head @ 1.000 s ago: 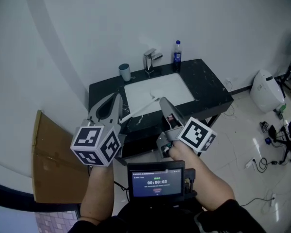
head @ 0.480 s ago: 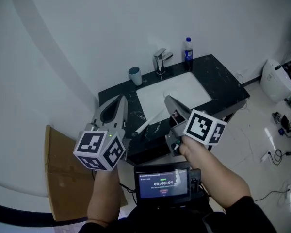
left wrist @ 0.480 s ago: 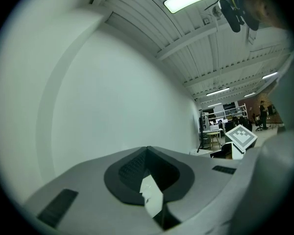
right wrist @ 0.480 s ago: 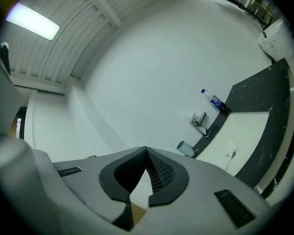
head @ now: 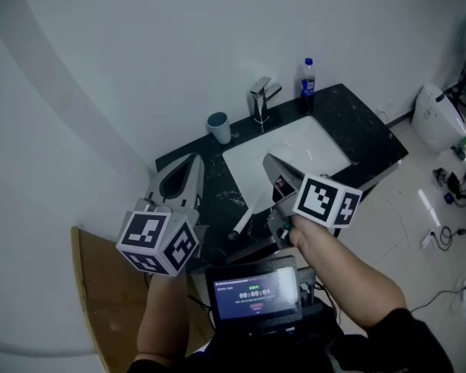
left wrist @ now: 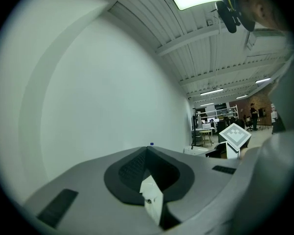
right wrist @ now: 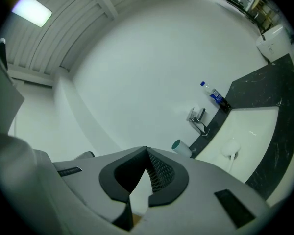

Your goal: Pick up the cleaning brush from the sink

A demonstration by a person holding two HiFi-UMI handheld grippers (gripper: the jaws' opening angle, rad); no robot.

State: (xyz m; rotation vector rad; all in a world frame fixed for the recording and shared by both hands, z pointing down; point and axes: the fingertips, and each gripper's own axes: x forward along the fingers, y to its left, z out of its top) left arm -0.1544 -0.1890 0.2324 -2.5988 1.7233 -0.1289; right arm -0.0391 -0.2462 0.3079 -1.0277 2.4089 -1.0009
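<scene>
The cleaning brush [head: 245, 219] is white with a long handle. It lies aslant in the white sink [head: 311, 150], its handle end resting over the front edge of the black counter [head: 357, 123]. In the right gripper view its head [right wrist: 230, 147] lies on the basin floor [right wrist: 257, 126]. My left gripper [head: 193, 158] hovers shut and empty over the counter's left end. My right gripper [head: 267, 160], also shut and empty, hangs over the sink's front left part and hides the brush head in the head view. Both point level at the wall.
A teal cup [head: 218, 127], a chrome faucet [head: 260, 98] and a blue-capped bottle [head: 307, 76] stand along the counter's back. A white appliance [head: 439, 119] and cables lie on the floor at the right. Cardboard [head: 101, 301] leans at the left. A screen [head: 254, 295] sits at my chest.
Both grippers and my viewpoint have moved closer to the sink counter. The jaws stayed shut. The brush has not moved.
</scene>
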